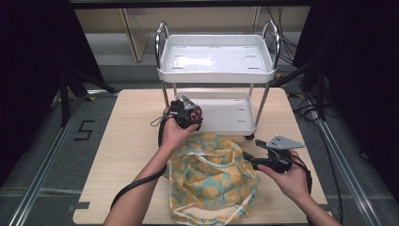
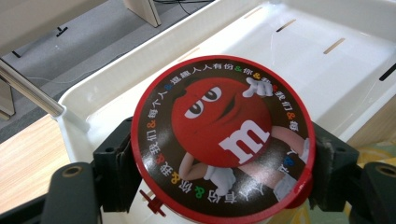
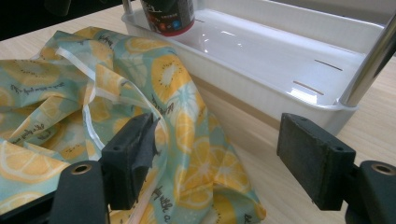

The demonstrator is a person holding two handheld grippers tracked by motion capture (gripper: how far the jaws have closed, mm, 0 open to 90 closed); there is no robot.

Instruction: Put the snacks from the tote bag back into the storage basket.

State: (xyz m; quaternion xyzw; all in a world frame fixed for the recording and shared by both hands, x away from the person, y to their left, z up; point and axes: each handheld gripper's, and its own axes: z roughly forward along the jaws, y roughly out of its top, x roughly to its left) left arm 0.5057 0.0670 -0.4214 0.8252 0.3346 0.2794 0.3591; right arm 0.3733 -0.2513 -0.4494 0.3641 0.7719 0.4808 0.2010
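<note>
The left claw (image 2: 219,186) clamps a red-lidded candy tub (image 2: 222,137) by its sides, lid up, over the near-left corner of the cart (image 1: 214,70)'s lower tray (image 2: 327,70), apparently so it can be set down flat inside. In the high view the tub (image 1: 195,112) sits at about ten o'clock from the lemon-print bag (image 1: 211,181) spread on the tabletop (image 1: 127,141). The right claw (image 3: 217,158) hangs with jaws apart and empty at the bag's three o'clock edge, its left jaw just beside a fold of cloth (image 3: 140,93), seemingly placed to steady or gather the bag.
</note>
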